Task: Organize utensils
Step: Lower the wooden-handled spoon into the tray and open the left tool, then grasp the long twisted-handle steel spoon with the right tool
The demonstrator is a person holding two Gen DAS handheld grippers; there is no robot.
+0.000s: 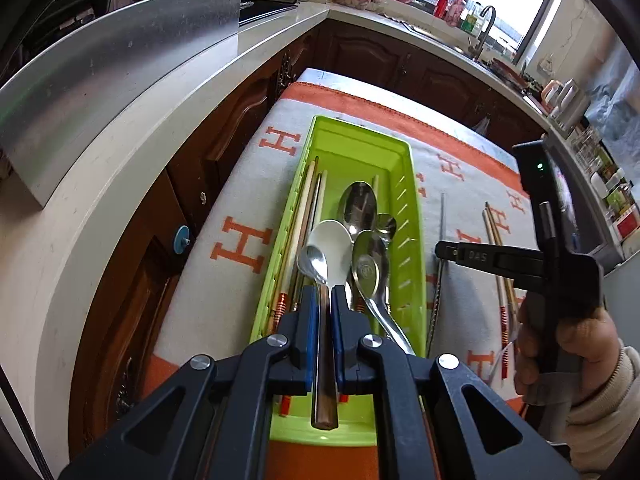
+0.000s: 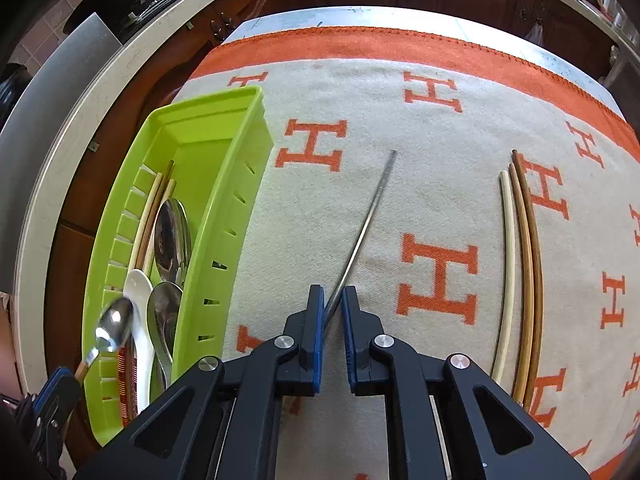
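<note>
the left gripper (image 1: 324,300) is clenched on a small spoon (image 1: 316,266), held over the near end of the green tray (image 2: 224,184). the tray lies along the cloth's (image 2: 360,120) left edge, close to the counter (image 1: 132,140), and holds spoons and chopsticks. the right gripper (image 2: 332,300) is grasping a metal chopstick (image 2: 372,212) that slants away over open cloth right of the tray wall. three chopsticks (image 2: 520,260) lie side by side well apart, farther right, with bare cloth between.
</note>
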